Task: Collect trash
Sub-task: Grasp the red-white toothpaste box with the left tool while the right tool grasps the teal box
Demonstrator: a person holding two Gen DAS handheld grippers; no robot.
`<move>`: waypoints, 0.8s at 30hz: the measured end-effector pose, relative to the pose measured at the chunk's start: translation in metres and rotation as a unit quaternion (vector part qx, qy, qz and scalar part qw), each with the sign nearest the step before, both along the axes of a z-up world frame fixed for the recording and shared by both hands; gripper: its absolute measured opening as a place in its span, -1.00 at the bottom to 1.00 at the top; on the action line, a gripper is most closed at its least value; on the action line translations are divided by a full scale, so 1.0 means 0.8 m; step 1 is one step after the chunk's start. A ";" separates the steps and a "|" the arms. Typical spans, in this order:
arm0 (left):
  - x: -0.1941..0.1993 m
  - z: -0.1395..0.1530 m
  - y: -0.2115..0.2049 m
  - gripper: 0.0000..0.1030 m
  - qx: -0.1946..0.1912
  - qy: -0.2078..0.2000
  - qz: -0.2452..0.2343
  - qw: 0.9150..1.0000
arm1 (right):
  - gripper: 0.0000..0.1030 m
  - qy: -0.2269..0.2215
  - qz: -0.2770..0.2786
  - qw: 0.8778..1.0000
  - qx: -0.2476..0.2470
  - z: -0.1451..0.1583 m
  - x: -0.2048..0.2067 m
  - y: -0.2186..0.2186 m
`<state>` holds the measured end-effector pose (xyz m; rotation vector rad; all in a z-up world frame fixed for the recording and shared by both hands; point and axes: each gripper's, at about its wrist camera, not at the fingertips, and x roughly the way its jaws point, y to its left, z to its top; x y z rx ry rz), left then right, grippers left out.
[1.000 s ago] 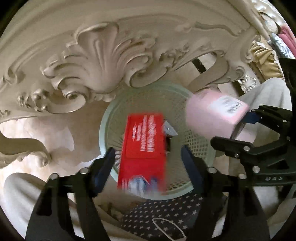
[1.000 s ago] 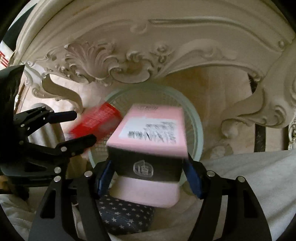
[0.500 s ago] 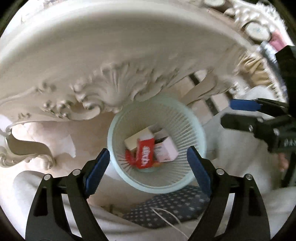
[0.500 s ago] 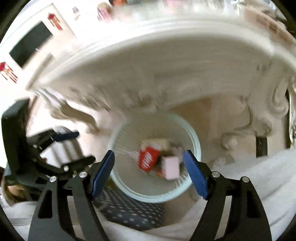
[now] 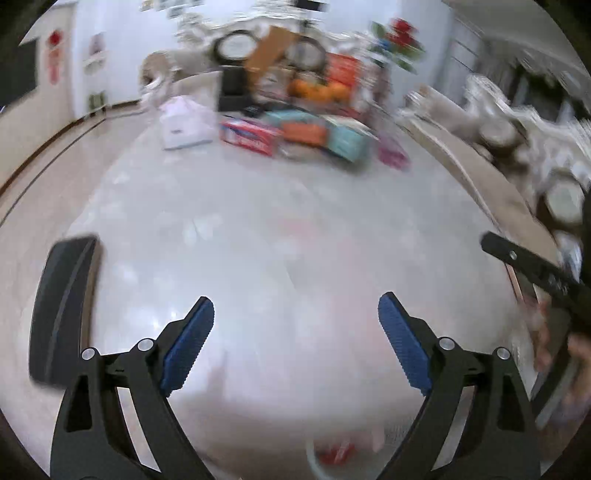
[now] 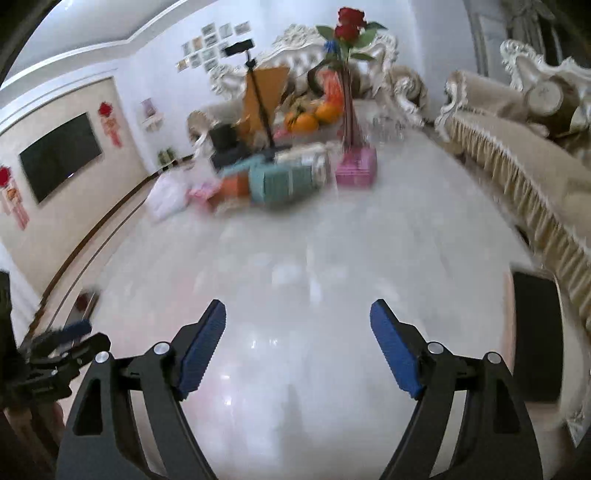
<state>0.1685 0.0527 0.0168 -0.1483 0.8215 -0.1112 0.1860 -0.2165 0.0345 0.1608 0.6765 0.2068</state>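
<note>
Left gripper [image 5: 295, 328]: blue pads spread wide and opening, nothing between them, only glossy white tabletop [image 5: 258, 229] beyond. Right gripper [image 6: 297, 339]: same story, jaws parting, empty, bright reflections on the table under them. Down at the very bottom edge of the left wrist view, a sliver of the pale bin [image 5: 314, 459] peeks out with a red scrap [image 5: 334, 456] of trash inside; it is blurred, no print readable.

Further out, a dark flat slab [image 5: 61, 306] lies at the table's left edge, and another dark slab [image 6: 537, 336] sits at the right edge in the right wrist view. At the far end, the clutter: a white bag [image 6: 166, 197], a red-and-blue box [image 5: 249, 136], a teal carton [image 6: 284, 182], a pink box [image 6: 356, 168], oranges [image 6: 314, 116], red roses [image 6: 349, 24]. All lettering there is smeared by motion, unreadable. On the left wall, a black television [image 6: 59, 157] and red hanging ornaments [image 6: 109, 123]. A fringed cream sofa [image 6: 528, 166] runs along the right.
</note>
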 end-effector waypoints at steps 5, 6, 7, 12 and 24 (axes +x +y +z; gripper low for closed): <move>0.111 0.008 0.027 0.71 0.005 0.001 0.079 0.997 | 0.49 -0.008 -0.040 0.999 -0.011 0.023 0.094 0.041; 0.136 0.007 0.033 0.71 -0.004 0.001 0.091 0.996 | 0.49 -0.007 -0.051 0.999 -0.011 0.027 0.117 0.051; 0.154 0.009 0.036 0.71 -0.010 -0.001 0.103 0.995 | 0.49 -0.004 -0.061 0.998 -0.007 0.028 0.135 0.058; 0.217 0.011 0.046 0.71 -0.028 0.004 0.126 0.992 | 0.49 0.046 -0.111 0.993 0.009 0.013 0.212 0.080; 0.325 -0.010 0.083 0.71 -0.119 0.057 0.231 0.964 | 0.49 0.102 -0.159 0.980 -0.061 -0.011 0.293 0.121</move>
